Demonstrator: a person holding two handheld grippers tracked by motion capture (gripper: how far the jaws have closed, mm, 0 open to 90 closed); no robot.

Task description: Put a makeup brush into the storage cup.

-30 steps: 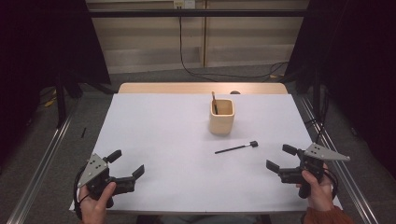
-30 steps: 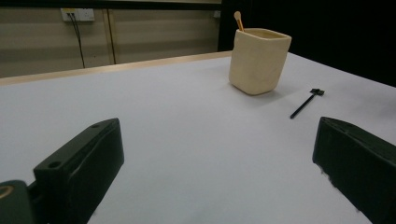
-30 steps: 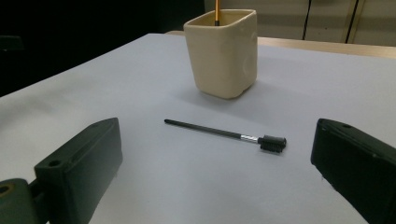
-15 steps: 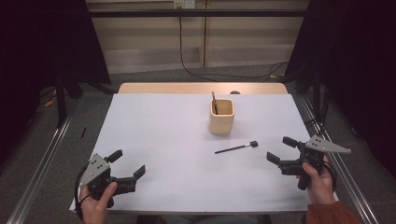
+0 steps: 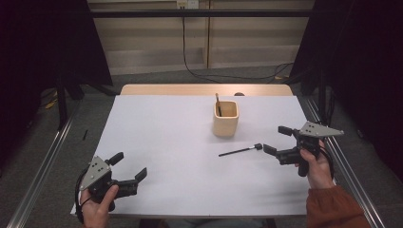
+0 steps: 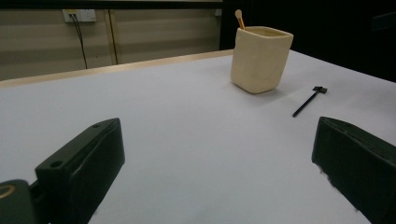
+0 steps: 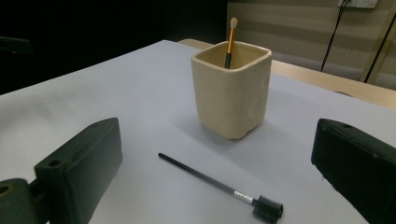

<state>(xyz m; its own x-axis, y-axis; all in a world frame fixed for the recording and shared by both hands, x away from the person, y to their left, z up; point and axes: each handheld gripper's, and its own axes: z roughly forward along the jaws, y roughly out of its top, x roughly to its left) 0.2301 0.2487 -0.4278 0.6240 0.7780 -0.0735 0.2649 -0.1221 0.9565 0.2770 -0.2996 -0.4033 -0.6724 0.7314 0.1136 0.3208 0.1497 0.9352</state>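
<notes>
A cream square cup (image 5: 225,118) (image 6: 260,58) (image 7: 232,88) stands upright on the white table, with a gold-handled brush (image 5: 217,103) (image 7: 230,41) leaning inside it. A thin black spoolie brush (image 5: 240,150) (image 6: 308,100) (image 7: 219,185) lies flat just in front of the cup, head to the right. My right gripper (image 5: 277,141) is open, close beside the spoolie's head, with nothing between its jaws. My left gripper (image 5: 128,167) is open and empty near the front left corner, far from both things.
The white sheet (image 5: 171,142) covers most of the table, and a wooden strip (image 5: 204,90) shows along the far edge. Metal rails (image 5: 43,156) run down both sides. A cable (image 5: 190,71) hangs on the back wall.
My right gripper has moved forward and to the left, closing in on the spoolie brush's head. The left gripper, cup and brushes have stayed put.
</notes>
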